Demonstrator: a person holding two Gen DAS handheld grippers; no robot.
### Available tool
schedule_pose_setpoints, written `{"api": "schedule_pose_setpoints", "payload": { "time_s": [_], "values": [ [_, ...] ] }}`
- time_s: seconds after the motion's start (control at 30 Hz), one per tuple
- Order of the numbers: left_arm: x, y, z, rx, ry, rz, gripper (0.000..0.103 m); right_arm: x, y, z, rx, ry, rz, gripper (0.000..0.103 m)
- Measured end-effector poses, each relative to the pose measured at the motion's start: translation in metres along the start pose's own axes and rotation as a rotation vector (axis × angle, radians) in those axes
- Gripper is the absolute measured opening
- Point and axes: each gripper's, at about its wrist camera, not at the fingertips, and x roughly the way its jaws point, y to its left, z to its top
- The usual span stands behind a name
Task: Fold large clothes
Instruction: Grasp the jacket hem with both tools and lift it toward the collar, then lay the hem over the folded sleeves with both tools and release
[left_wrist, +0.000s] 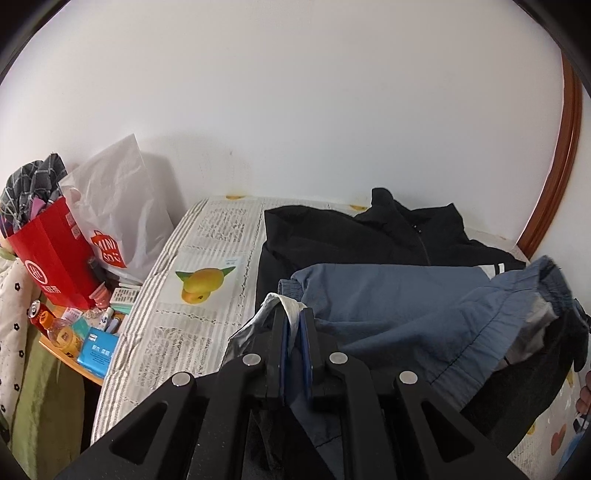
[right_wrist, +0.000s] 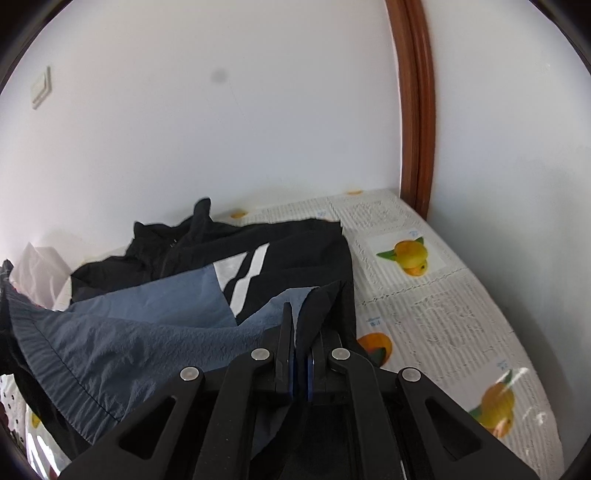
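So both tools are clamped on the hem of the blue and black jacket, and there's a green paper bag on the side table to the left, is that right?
Nearly. The paper bag on the side table is red, not green, as the left wrist view shows. The rest holds: the left tool and the right tool are each clamped on the hem of the blue and black jacket.

We see a bed (left_wrist: 173, 332) filling the lower middle of both views, its cover printed with text blocks and yellow fruit. A black jacket (left_wrist: 332, 236) lies spread across it toward the wall, right of centre in the left view.
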Motion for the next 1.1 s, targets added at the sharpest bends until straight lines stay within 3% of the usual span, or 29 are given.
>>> {"api": "schedule_pose_setpoints", "payload": {
  "time_s": [0.27,0.37,0.43,0.53,0.63,0.83,1.1],
  "values": [
    [0.027,-0.007,-0.002,0.020,0.036,0.009,0.010,0.038,0.001,-0.007,-0.024,0.066,-0.040,0.006],
    [0.026,-0.008,-0.003,0.027,0.032,-0.019,0.015,0.042,0.000,-0.009,-0.032,0.092,-0.050,0.014],
    [0.021,-0.007,-0.003,0.025,0.028,-0.044,0.020,0.038,-0.003,-0.009,-0.027,0.109,-0.027,0.032],
    [0.010,-0.005,-0.001,0.020,0.016,-0.057,0.030,0.017,-0.008,-0.009,-0.019,0.063,-0.012,0.049],
    [-0.004,0.000,-0.001,0.009,-0.007,-0.055,0.043,-0.007,-0.010,-0.009,-0.031,0.028,-0.018,0.051],
    [-0.036,0.016,-0.014,0.001,-0.031,-0.043,0.051,-0.039,-0.024,-0.023,-0.026,0.020,-0.038,0.051],
    [-0.033,0.041,-0.046,-0.010,0.034,-0.021,0.053,-0.026,-0.043,-0.062,0.002,0.124,-0.051,0.051]
  ]
}}
